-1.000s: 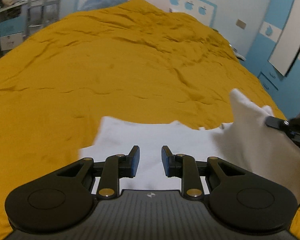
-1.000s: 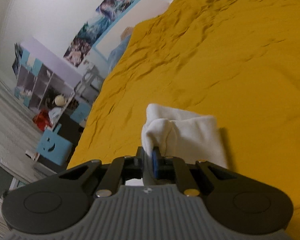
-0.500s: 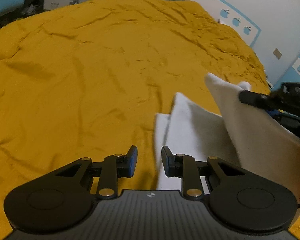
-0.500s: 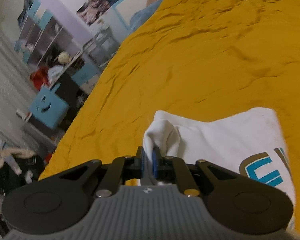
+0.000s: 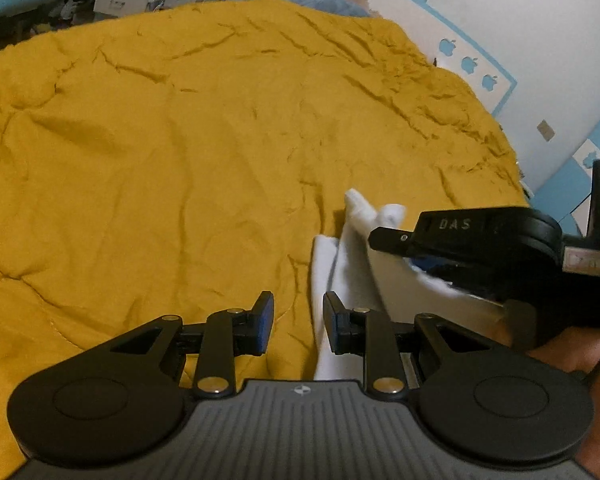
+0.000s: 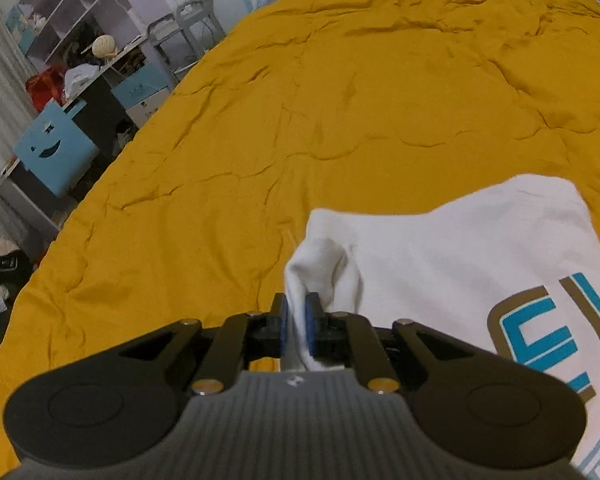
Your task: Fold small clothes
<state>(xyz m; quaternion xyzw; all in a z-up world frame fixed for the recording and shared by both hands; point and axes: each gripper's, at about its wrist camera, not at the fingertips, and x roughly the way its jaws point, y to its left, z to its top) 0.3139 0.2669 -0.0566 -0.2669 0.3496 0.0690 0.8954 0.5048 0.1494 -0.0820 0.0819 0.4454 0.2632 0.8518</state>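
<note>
Right wrist | shelves (image 6: 80,20) hold clutter | shirt (image 6: 460,248) on bedspread (image 6: 340,100)

I count one white garment (image 6: 440,248), printed with one blue and brown logo (image 6: 556,328), lying on one bed under one mustard quilt (image 6: 380,100). I carry two tools: my left hand-held gripper (image 5: 298,324) and my right hand-held gripper (image 6: 296,326). Three blue apple stickers (image 5: 467,63) dot the wall. One blue box with a smiling face (image 6: 54,152) stands beside the bed.
</note>
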